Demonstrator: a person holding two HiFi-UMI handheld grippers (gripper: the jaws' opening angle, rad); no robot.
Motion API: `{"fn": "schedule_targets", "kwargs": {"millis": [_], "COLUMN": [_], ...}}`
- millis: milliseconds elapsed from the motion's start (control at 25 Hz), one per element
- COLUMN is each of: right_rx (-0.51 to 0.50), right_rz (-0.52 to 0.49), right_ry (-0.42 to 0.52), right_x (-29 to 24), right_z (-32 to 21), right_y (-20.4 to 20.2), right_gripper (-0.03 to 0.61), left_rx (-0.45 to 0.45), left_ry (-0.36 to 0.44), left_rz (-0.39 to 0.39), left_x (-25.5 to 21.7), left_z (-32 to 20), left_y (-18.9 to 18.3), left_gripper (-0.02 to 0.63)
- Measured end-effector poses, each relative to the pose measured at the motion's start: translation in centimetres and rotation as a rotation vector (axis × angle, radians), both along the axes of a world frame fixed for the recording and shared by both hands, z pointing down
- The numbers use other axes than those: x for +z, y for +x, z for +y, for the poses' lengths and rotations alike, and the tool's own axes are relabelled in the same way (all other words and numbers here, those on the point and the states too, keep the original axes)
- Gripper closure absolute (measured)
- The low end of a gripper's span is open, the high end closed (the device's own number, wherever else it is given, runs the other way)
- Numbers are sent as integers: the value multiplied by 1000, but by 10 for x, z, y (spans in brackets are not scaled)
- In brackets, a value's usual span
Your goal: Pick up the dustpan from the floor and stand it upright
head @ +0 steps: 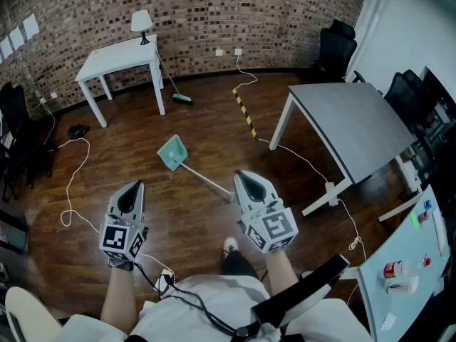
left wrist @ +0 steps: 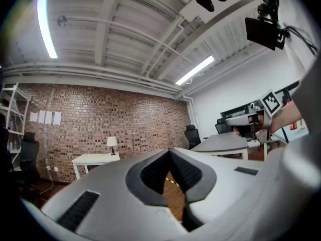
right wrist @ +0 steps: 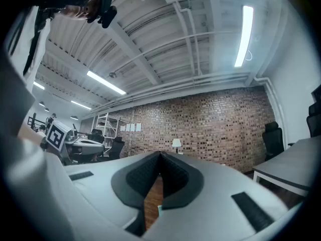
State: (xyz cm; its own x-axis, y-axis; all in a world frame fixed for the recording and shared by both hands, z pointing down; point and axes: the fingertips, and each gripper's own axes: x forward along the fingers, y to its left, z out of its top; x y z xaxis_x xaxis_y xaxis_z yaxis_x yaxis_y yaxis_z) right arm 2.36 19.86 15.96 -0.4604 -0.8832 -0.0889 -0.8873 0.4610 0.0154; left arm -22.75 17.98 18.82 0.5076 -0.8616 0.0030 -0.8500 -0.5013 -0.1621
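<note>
Obs: dustpan [head: 172, 152] flat on floor [head: 214, 127], handle end toward right gripper [head: 247, 182]. Left gripper [head: 131, 191] off to the side. Both level, fingers together, nothing between them.

floor [head: 178, 212]: glossy dark wood | wall [head: 214, 13]: rough brick | dustpan [head: 173, 152]: teal plastic

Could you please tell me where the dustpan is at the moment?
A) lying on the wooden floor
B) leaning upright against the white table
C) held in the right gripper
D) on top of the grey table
A: the teal dustpan lies flat on the wooden floor, with its long handle also lying along the boards.
</note>
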Motion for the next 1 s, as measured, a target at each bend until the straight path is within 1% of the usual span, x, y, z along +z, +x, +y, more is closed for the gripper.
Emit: {"fn": "schedule_targets", "kwargs": {"millis": [120, 280, 480, 640, 760, 800, 840, 920, 960, 1000], "right_rx": [14, 2, -24, -41, -39, -36, -33, -32, -32, -30], "right_rz": [-17, -10, -9, -7, 4, 9, 13, 10, 6, 4], "right_ry": [19, 46, 56, 71, 77, 72, 66, 56, 52, 45], "right_x": [1, 6, 10, 0, -4, -3, -1, 5, 8, 14], "right_z": [-33, -88, -192, -276, -327, -341, -353, -368, -373, -378], "right_y": [1, 6, 23, 46, 62, 65, 65, 63, 61, 58], "right_gripper": [597, 597, 598, 597, 598, 598, 598, 598, 597, 597], "left_rx": [-1, 10, -10, -45, -64, -62, -57, -36, -24, -11], "left_ry": [-7, -11, -8, 2, 7, 8, 7, 0, -6, -20], "left_rz": [-6, -26, -47, -54, -61, -81, -124, -260, -312, -336], "left_x": [6, 11, 12, 0, -5, -2, 2, 15, 22, 29], "left_z": [-34, -87, -185, -268, -317, -330, -340, -354, -361, -366], "left_y": [-1, 15, 33, 47, 53, 55, 57, 63, 66, 69], "left_gripper": [598, 598, 598, 598, 598, 598, 598, 598, 598, 598]}}
